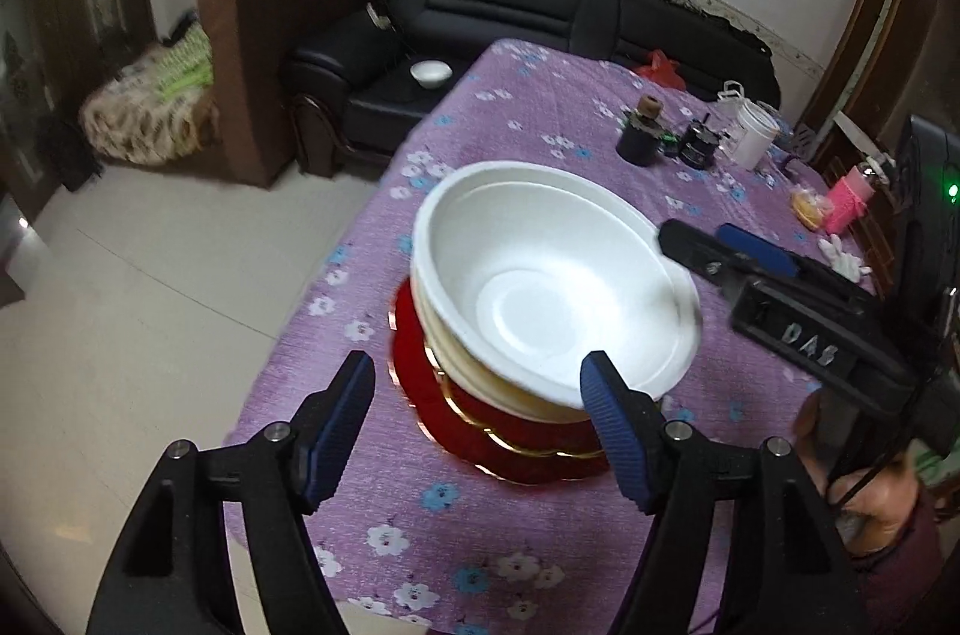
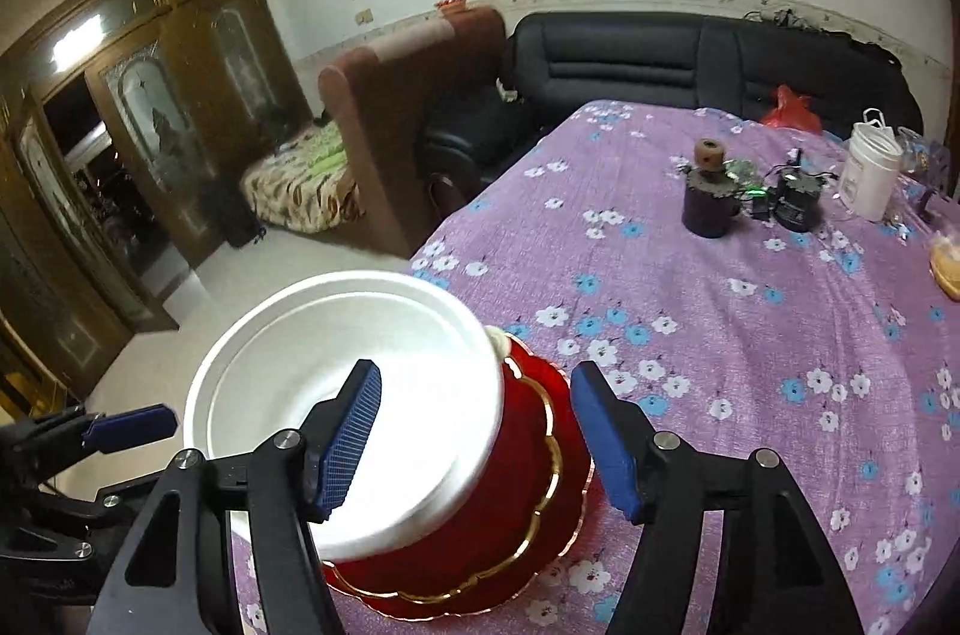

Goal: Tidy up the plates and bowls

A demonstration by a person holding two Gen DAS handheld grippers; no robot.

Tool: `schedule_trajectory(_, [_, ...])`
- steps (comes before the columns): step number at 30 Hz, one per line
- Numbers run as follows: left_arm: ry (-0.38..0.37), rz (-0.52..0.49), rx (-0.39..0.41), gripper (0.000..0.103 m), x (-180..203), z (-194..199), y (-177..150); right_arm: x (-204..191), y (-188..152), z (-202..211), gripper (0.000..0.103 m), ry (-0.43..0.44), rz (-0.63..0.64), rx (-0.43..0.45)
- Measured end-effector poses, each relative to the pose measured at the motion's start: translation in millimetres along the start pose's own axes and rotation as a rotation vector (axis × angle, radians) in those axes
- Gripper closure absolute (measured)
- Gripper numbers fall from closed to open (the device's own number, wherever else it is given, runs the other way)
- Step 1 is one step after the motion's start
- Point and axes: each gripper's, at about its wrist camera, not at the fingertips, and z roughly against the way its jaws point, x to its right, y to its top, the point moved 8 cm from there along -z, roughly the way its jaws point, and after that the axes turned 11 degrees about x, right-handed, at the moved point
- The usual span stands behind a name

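- One white bowl tops the stack, tilted, on what looks like another cream bowl, itself over red gold-rimmed plates; at least two plates, though the exact count is hard to tell.
- The stack sits near the edge of the table with the purple floral tablecloth, on the floor side.
- Both grippers are spread: the right gripper straddles the white bowl's rim with nothing pinched; the left gripper hangs just in front of the stack, grasping nothing.
- To do the step well, I judge the bowl should be levelled and nested squarely, pushed gently by its rim so the light stack does not slide toward the table edge.
- Beyond the stack: two dark jars, one white tub and one pink item.
- Farther off, one small white bowl rests on the black sofa.
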Motion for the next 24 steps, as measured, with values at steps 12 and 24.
schedule_trajectory(12, [0.062, 0.125, 0.241, 0.025, -7.9, 27.4, 6.9, 21.7, -12.0, 44.9, 0.027, 0.001, -0.070, 0.071])
schedule_trajectory(24, [0.115, 0.204, 0.104, 0.023, -41.5, -29.7, -7.0, 31.5, -27.0, 51.5, 0.027, 0.019, -0.109, 0.051])
